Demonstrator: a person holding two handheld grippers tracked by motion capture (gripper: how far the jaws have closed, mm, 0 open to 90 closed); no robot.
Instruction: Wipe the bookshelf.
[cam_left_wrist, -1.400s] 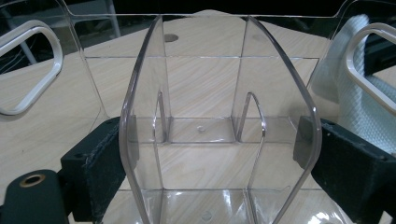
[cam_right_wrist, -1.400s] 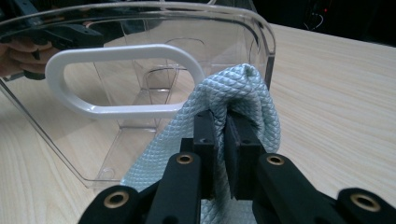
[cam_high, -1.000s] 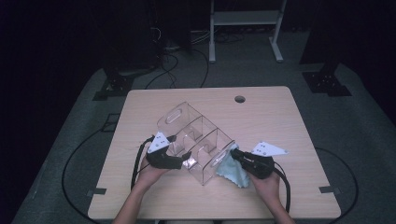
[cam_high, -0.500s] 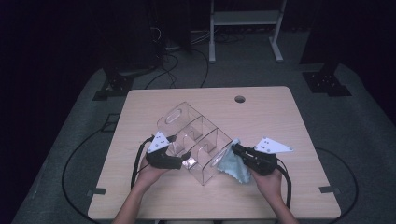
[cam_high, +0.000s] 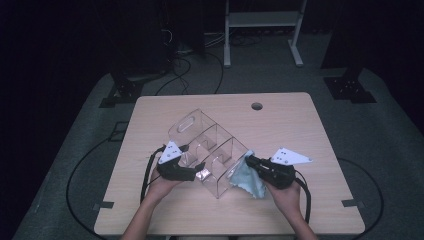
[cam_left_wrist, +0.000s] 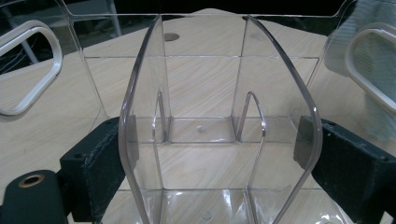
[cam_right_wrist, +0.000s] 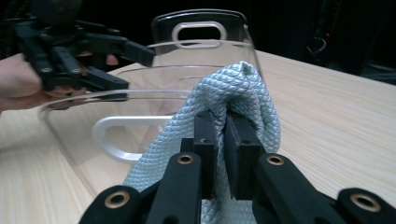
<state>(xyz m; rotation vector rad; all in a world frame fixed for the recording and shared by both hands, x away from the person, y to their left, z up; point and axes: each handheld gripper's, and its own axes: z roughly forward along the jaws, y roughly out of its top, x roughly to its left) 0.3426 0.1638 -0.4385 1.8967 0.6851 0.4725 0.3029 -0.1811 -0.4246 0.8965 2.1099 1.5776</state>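
Two grippers near the pale wooden desk's front edge: left gripper clamps the clear plastic divided organiser's side wall, right gripper pinches a light-blue textured cloth.

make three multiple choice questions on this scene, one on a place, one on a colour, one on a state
1. Where is the cloth?
A. against the clear organizer's end wall
B. by the table's hole
C. on the floor

2. What colour is the cloth?
A. red
B. light blue
C. black

3. How do the right gripper jaws stand?
A. wide open
B. shut on the cloth
C. shut on a cable

Answers:
1 A, it lies against the clear organizer.
2 B, pale blue weave.
3 B, the pads pinch a fold.
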